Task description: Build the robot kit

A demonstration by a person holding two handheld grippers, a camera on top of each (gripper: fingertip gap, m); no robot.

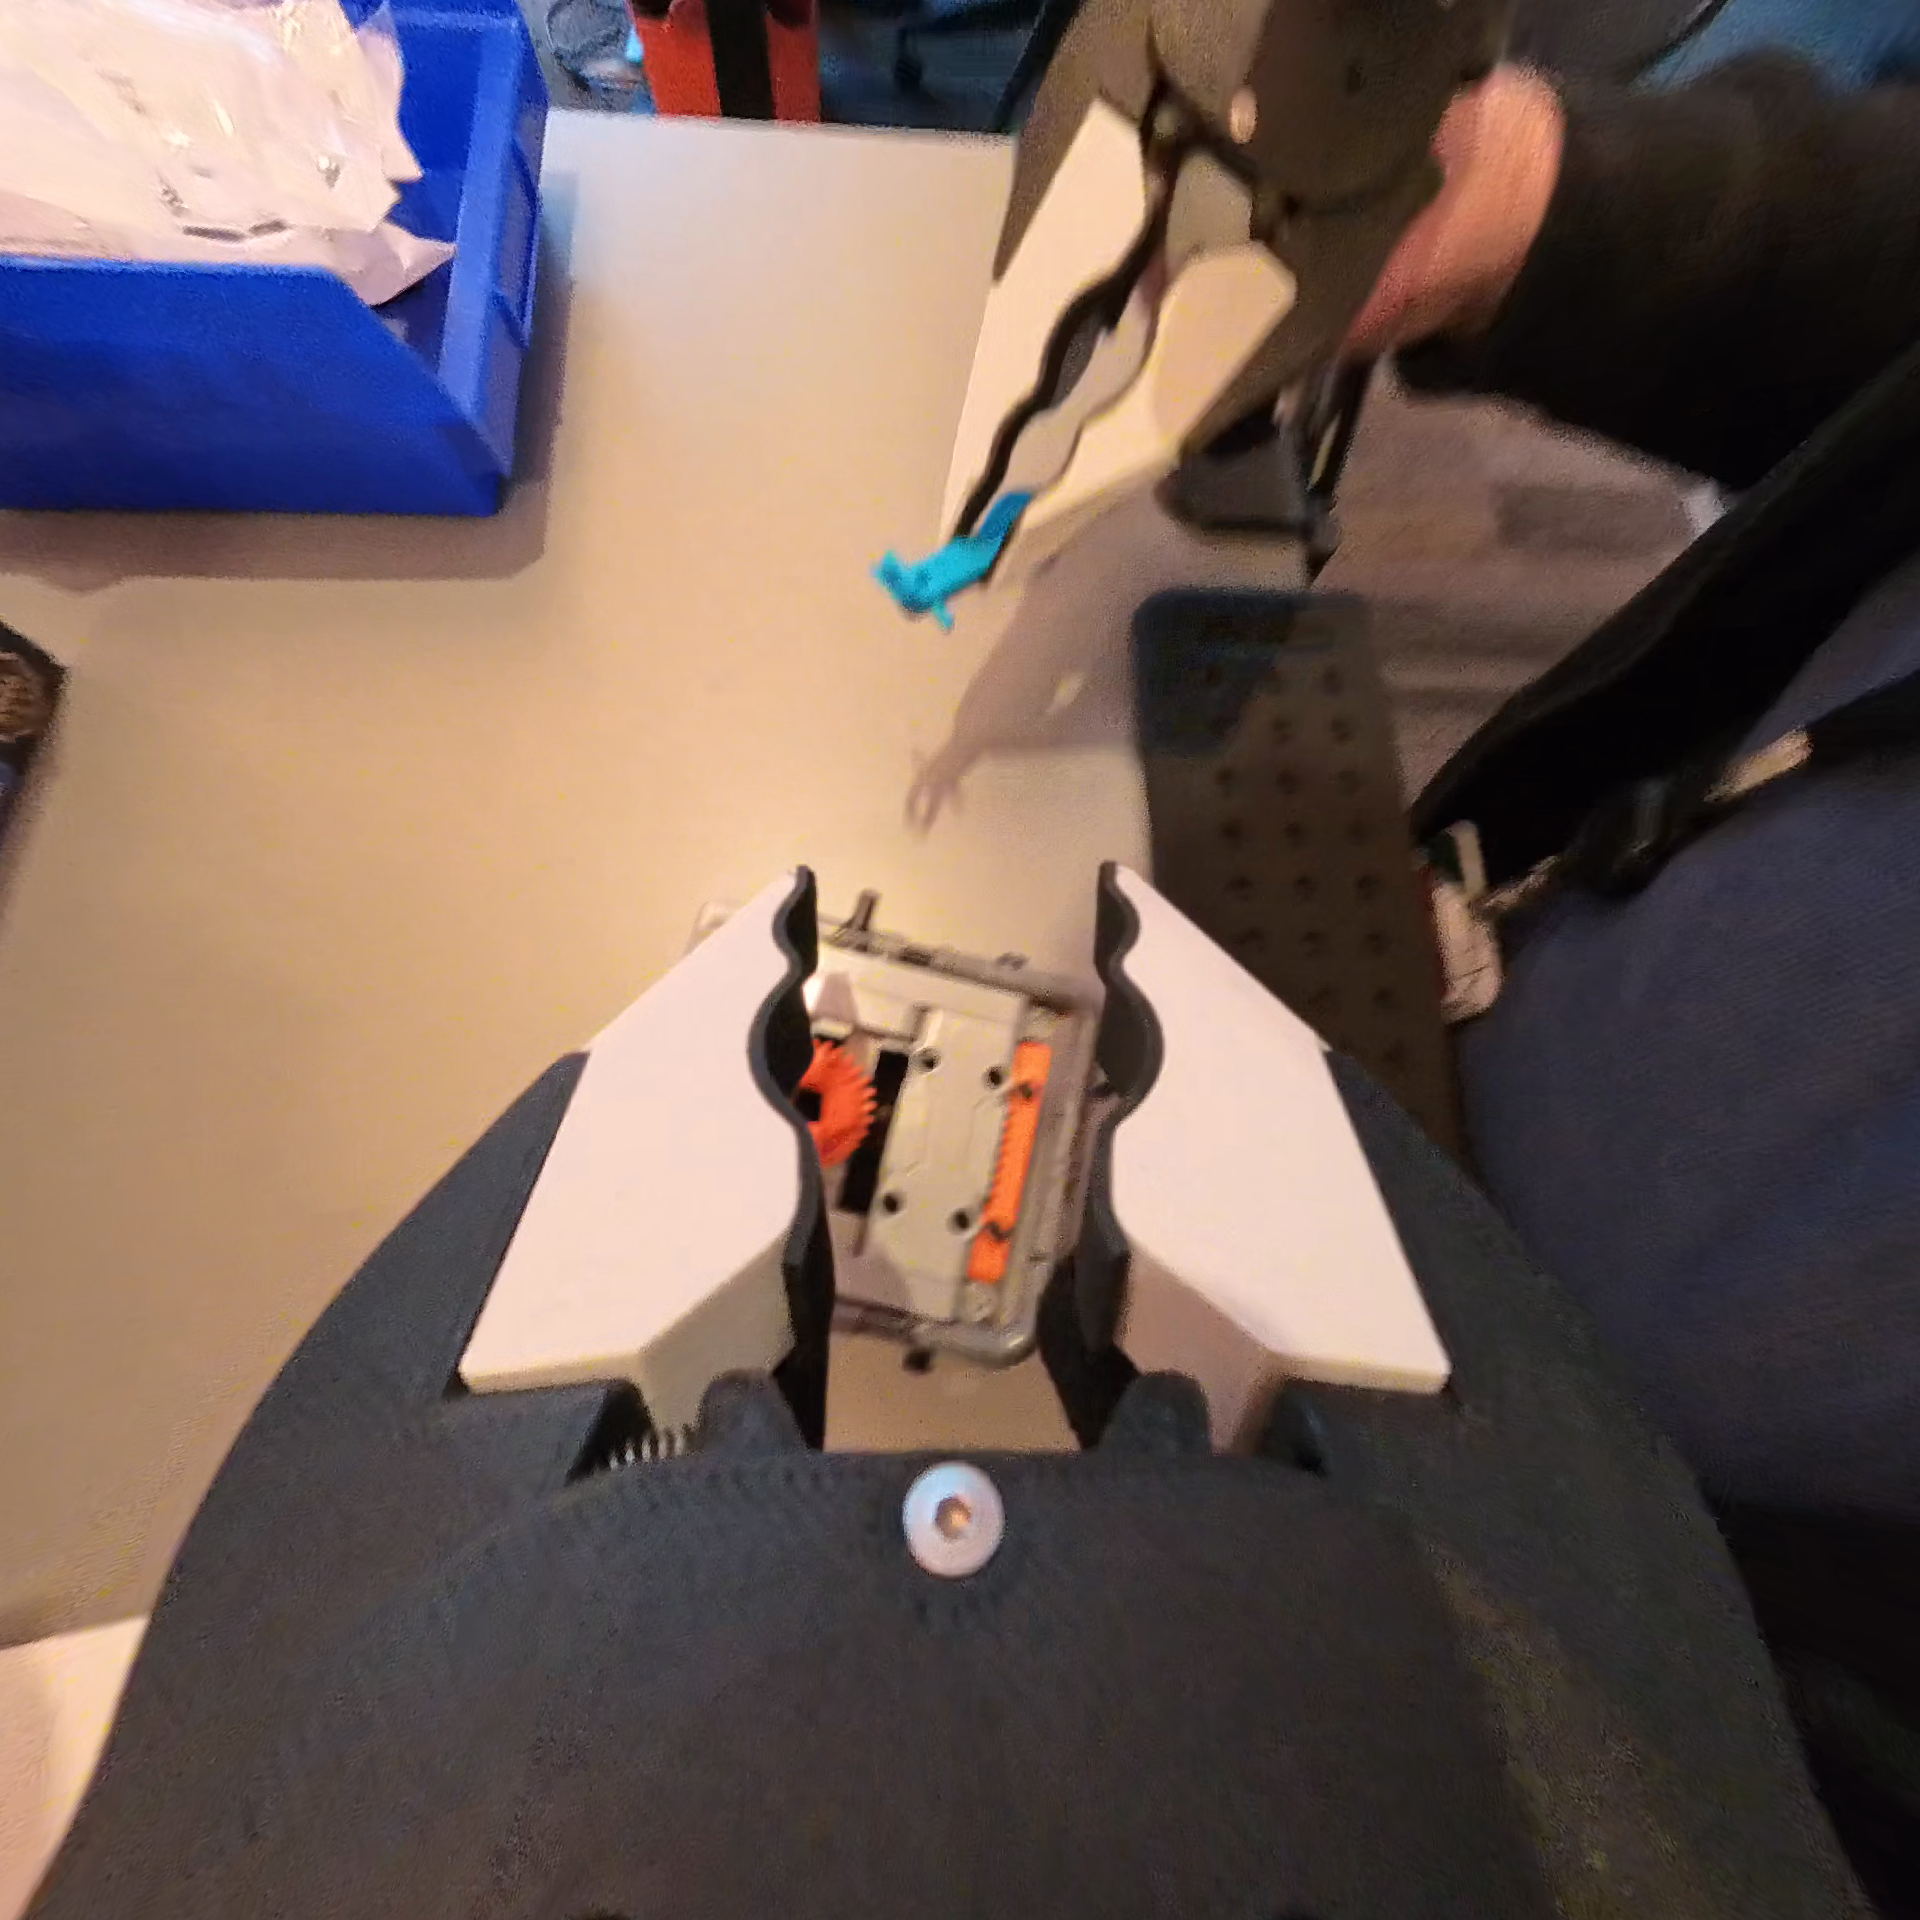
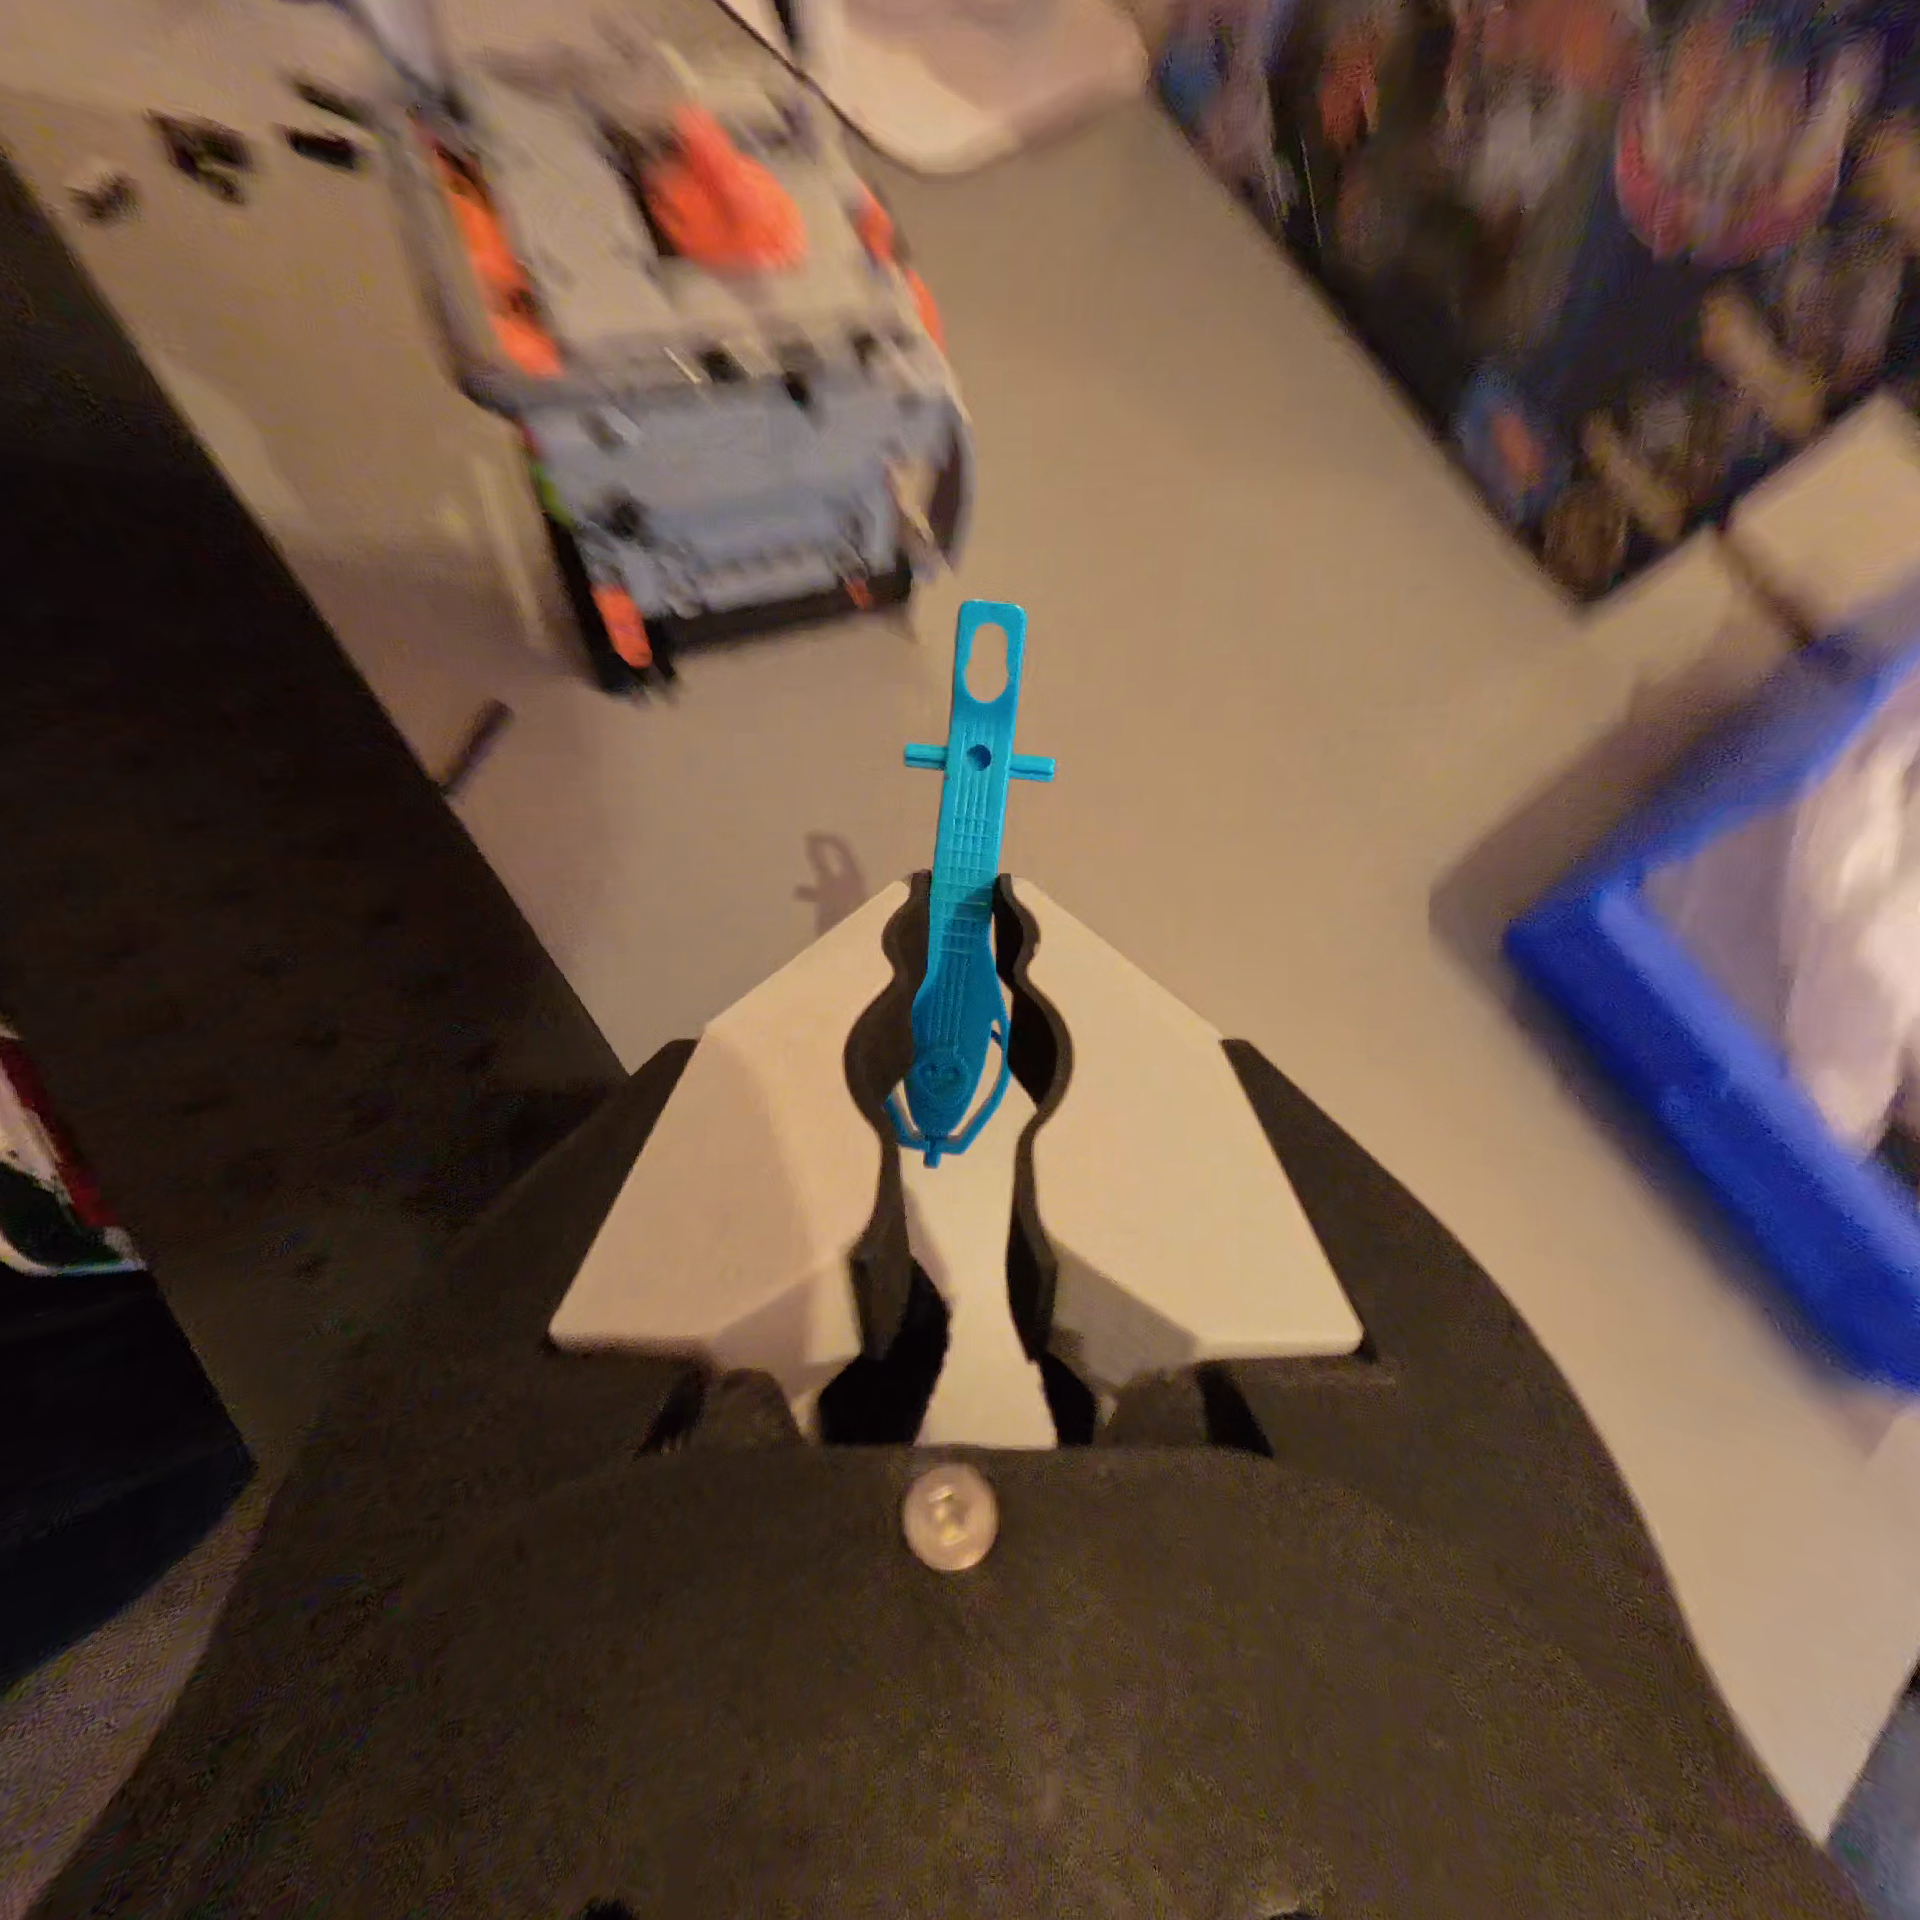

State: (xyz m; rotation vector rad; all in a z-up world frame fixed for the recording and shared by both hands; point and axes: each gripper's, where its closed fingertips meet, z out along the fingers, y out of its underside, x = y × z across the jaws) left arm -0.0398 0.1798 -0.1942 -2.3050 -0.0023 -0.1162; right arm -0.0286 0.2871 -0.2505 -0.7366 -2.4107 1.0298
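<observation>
Left gripper [image 1: 954, 914] spread wide over grey-orange gear assembly [image 1: 935, 1132] near tabletop [image 1: 312, 935] front edge. Right gripper [image 2: 958, 883] clamped on turquoise plastic part [image 2: 971, 831], apparently airborne. Blue bin [image 1: 260, 395] far-left corner.

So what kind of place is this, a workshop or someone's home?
Probably a hobby or assembly bench. A grey and orange brick-built model sits on a pale table, a blue bin holds clear bags, and the right tool grips a small blue plastic part.

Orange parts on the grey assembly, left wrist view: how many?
2. An orange gear on the grey assembly's left side, partly behind the left gripper's finger, and an orange toothed strip along its right edge. More may be hidden under the fingers.
</observation>
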